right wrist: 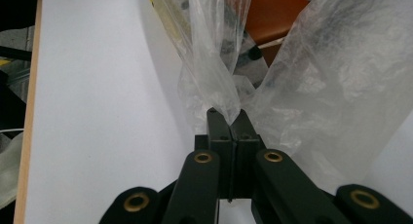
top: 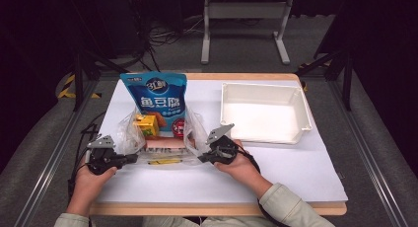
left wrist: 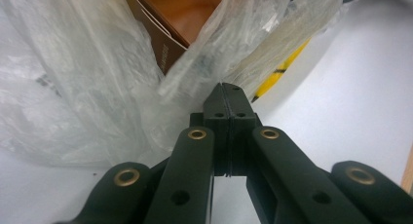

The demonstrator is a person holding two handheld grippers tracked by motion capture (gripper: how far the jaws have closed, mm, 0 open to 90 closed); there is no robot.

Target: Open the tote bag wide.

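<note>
The clear plastic bag (top: 162,143) lies on the white table (top: 296,172) in front of the person, holding a blue snack pouch (top: 155,96), a yellow carton (top: 147,126) and a pink sausage pack (top: 165,143). The left gripper (top: 132,158) pinches its left edge, the right gripper (top: 201,158) its right edge — both clamped tight on film. A white tray (top: 263,113) stands to the right, well apart.

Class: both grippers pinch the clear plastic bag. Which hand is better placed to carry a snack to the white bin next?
Probably the right gripper: it sits on the plastic bag side nearer the white bin. The left gripper is on the far side.
</note>
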